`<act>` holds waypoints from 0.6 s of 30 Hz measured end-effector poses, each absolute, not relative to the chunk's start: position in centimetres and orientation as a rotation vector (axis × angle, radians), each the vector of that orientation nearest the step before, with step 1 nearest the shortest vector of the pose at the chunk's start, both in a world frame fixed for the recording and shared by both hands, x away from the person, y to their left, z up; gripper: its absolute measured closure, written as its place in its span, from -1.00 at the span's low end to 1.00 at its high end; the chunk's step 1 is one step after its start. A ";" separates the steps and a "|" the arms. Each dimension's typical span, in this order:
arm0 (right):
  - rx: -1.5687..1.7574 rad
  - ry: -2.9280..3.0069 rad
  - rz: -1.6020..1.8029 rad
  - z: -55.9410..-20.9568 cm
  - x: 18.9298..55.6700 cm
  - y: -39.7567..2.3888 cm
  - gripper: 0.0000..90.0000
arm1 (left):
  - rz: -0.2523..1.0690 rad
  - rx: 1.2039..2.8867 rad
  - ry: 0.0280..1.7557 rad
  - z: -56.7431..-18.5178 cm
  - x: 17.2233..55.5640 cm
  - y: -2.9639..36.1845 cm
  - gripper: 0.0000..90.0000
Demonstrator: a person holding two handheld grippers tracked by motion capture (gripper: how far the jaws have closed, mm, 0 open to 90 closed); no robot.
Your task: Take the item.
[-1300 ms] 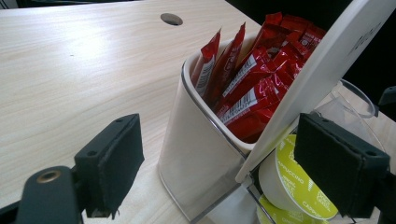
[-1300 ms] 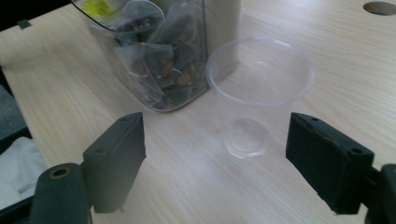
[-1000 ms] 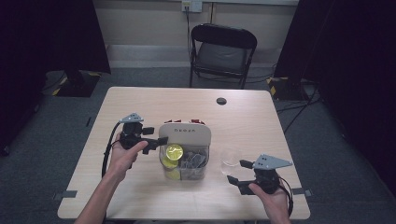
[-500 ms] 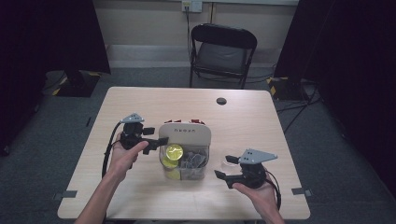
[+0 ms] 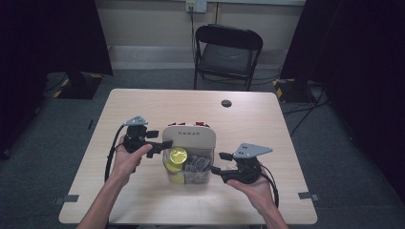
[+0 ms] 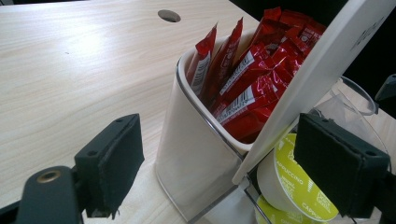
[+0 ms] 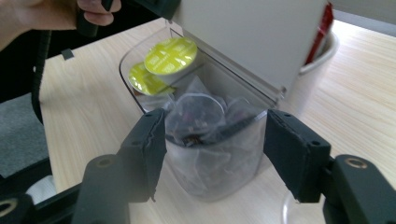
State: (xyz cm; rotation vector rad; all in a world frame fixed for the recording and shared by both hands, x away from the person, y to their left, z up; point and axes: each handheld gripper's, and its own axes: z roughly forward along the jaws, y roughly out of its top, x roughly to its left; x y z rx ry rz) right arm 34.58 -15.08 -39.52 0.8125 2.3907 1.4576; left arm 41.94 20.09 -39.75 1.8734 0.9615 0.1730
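Note:
A white organiser (image 5: 189, 137) stands mid-table with its lid (image 6: 327, 60) tilted up. It holds red sachets (image 6: 252, 70), yellow-green coffee capsules (image 5: 178, 154) (image 7: 172, 54) and tea bags (image 7: 205, 121) in a clear front compartment (image 5: 197, 166). My left gripper (image 5: 162, 147) (image 6: 226, 165) is open at the organiser's left side, its pads astride the white corner and lid edge without touching them. My right gripper (image 5: 218, 162) (image 7: 215, 154) is at the clear compartment's right side. Its jaws have just been closing. The compartment sits between the pads, which do not press on it.
A black folding chair (image 5: 228, 50) stands behind the table. A dark cable hole (image 5: 226, 103) (image 6: 169, 15) lies in the tabletop at the back. The rim of a clear round thing (image 7: 289, 207) rests on the table under my right gripper.
My right gripper has moved left across the table up to the organiser's clear compartment, and its jaws have narrowed. The left gripper and the organiser have stayed put.

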 end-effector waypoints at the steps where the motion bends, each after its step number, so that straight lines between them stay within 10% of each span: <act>1: 0.813 2.395 1.471 -39.5 34.7 -14.9 -0.06 | 0.171 1.871 0.961 -39.8 42.0 20.1 -0.66; 18: 0.783 2.490 1.503 -40.7 37.7 -11.8 0.31 | 0.161 1.873 0.961 -39.8 42.0 20.2 -0.66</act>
